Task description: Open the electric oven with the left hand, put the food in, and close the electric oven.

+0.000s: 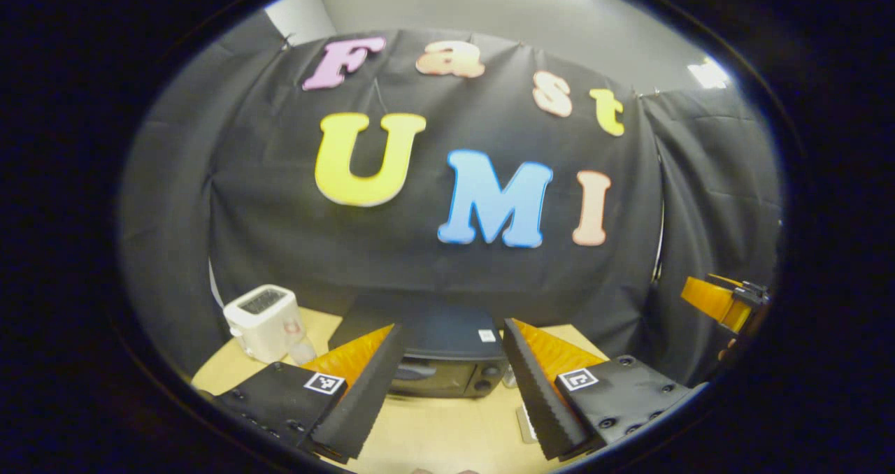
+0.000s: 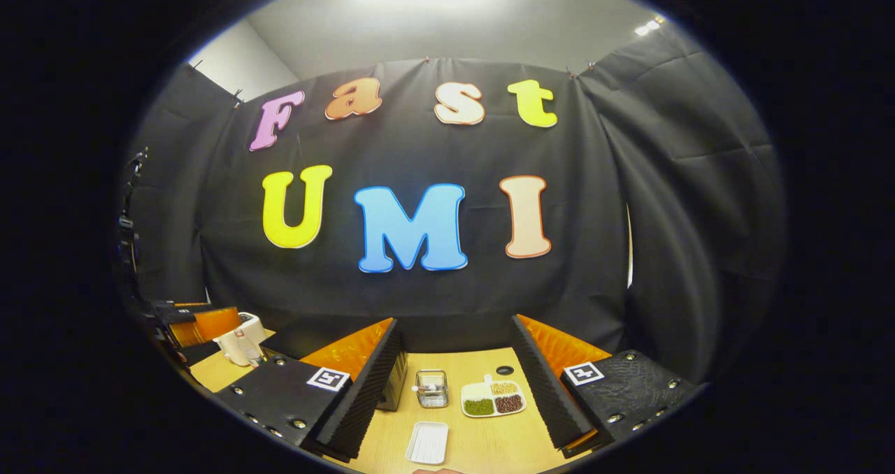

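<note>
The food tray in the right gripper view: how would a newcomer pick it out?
Start at the wooden table under the black cloth wall. Between the right gripper's open jaws lie three small things; the divided tray is rightmost, beside a clear box. Its three compartments of green, tan and dark food distinguish it from the empty white tray.

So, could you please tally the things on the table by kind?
Electric oven: 1
Toaster: 1
Divided food plate: 1
Empty white tray: 1
Small clear container: 1
Total: 5
</note>
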Demonstrator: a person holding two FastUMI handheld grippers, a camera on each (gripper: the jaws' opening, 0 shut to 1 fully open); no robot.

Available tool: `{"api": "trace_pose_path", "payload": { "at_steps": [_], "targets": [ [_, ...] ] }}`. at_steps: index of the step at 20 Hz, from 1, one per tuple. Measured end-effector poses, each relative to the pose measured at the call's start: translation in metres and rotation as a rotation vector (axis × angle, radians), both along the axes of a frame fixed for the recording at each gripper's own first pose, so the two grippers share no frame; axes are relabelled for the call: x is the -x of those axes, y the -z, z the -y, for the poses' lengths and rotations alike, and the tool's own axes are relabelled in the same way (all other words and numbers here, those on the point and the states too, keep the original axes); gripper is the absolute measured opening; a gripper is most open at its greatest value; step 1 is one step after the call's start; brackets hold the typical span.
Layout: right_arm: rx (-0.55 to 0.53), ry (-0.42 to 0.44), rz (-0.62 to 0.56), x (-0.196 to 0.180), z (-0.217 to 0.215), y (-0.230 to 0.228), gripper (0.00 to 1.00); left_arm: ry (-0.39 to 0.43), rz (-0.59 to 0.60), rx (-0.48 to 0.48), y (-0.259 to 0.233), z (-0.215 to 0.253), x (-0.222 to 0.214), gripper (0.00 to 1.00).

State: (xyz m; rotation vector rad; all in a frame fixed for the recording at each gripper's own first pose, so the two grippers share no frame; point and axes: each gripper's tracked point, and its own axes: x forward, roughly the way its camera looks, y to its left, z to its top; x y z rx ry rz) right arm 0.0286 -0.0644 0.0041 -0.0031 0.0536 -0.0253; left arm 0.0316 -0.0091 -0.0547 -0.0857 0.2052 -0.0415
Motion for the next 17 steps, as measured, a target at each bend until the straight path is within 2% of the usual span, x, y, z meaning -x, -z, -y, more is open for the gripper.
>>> {"api": "trace_pose_path", "payload": {
  "at_steps": [3, 7, 8, 9, 11, 13, 17],
  "targets": [
    [-0.015, -0.044, 0.047, 0.001, -0.004, -0.026, 0.96, -0.019, 0.088, -0.014, -0.051, 0.012, 0.02, 0.99],
    [-0.059, -0.057, 0.049, 0.013, -0.014, -0.039, 0.96, -0.002, 0.142, 0.006, -0.082, 0.019, 0.031, 0.99],
    [-0.06, -0.047, 0.053, 0.015, -0.016, -0.041, 0.96, 0.005, 0.152, 0.001, -0.084, 0.018, 0.033, 0.99],
    [-0.057, -0.032, 0.057, 0.018, -0.016, -0.043, 0.96, 0.014, 0.153, -0.001, -0.083, 0.017, 0.033, 0.95],
    [-0.056, -0.006, 0.045, 0.023, -0.022, -0.042, 0.95, 0.044, 0.124, 0.003, -0.075, 0.015, 0.032, 0.95],
    [-0.056, -0.006, 0.049, 0.029, -0.032, -0.046, 0.96, 0.053, 0.12, 0.001, -0.075, 0.006, 0.034, 0.99],
    [-0.042, 0.023, 0.062, 0.038, -0.043, -0.049, 0.96, 0.083, 0.113, -0.003, -0.071, -0.006, 0.042, 0.99]
  ]
}}
